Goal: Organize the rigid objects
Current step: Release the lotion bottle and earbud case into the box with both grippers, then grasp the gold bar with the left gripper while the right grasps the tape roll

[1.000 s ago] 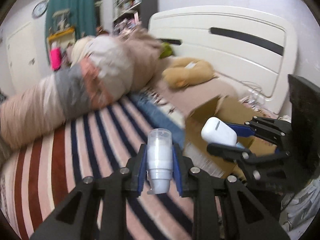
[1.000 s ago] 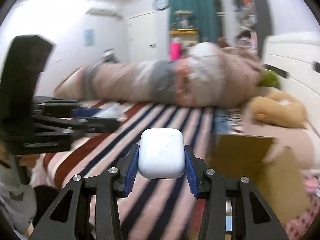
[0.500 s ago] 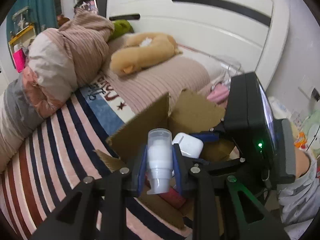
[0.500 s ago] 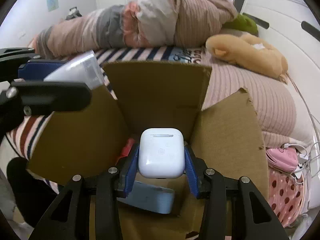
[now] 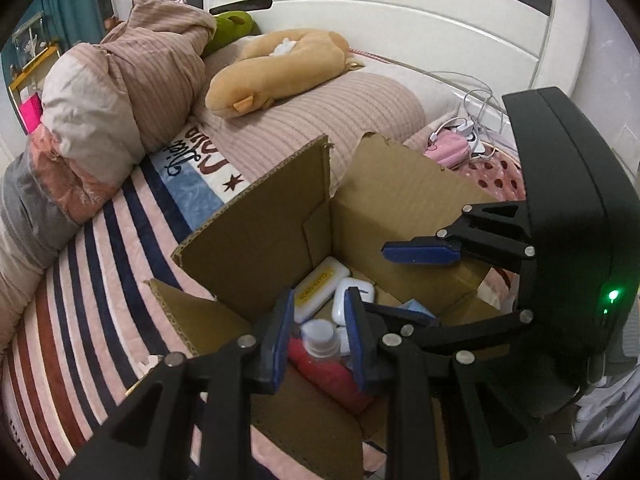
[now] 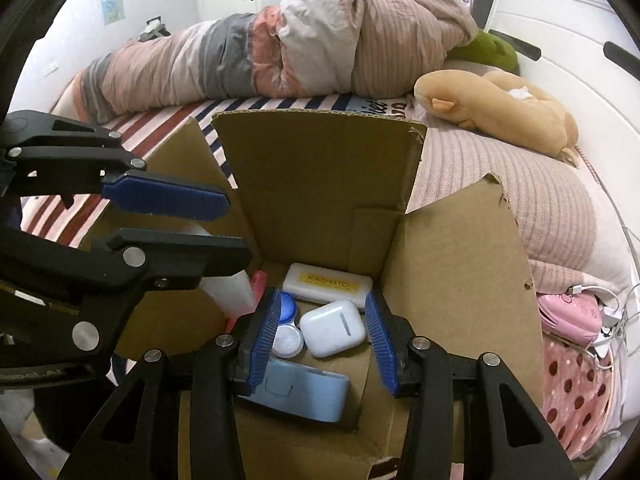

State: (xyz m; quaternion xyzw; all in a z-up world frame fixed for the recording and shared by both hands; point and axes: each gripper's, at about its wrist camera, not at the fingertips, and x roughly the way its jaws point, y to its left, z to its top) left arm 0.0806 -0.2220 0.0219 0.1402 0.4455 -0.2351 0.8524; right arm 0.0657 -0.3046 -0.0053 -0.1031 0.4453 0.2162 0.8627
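Note:
An open cardboard box [image 6: 320, 184] [image 5: 400, 200] stands on the bed. Both grippers hover over it, open. My right gripper [image 6: 324, 332] is empty; the white earbud case [image 6: 333, 328] [image 5: 352, 298] lies below it on the box floor, next to a white case with a yellow label [image 6: 326, 282] [image 5: 318, 290], a contact lens case [image 6: 287, 326] and a pale blue case [image 6: 296, 390]. My left gripper [image 5: 318, 338] is open; the clear-capped white bottle [image 5: 320, 338] [image 6: 232, 292] lies free between its pads, resting on a red item [image 5: 332, 376] in the box.
A striped blanket [image 5: 80, 300] covers the bed. A rolled duvet [image 6: 260, 56], a tan plush toy [image 5: 276, 70] [image 6: 496, 108] and a pink pillow [image 5: 340, 116] lie behind the box. A pink pouch with white cables [image 6: 568, 312] lies at the right. The white headboard [image 5: 400, 12] is behind.
Both grippers have moved over and down into the box and opened. The earbud case now lies on the box floor, and the bottle has left the left jaws' grip.

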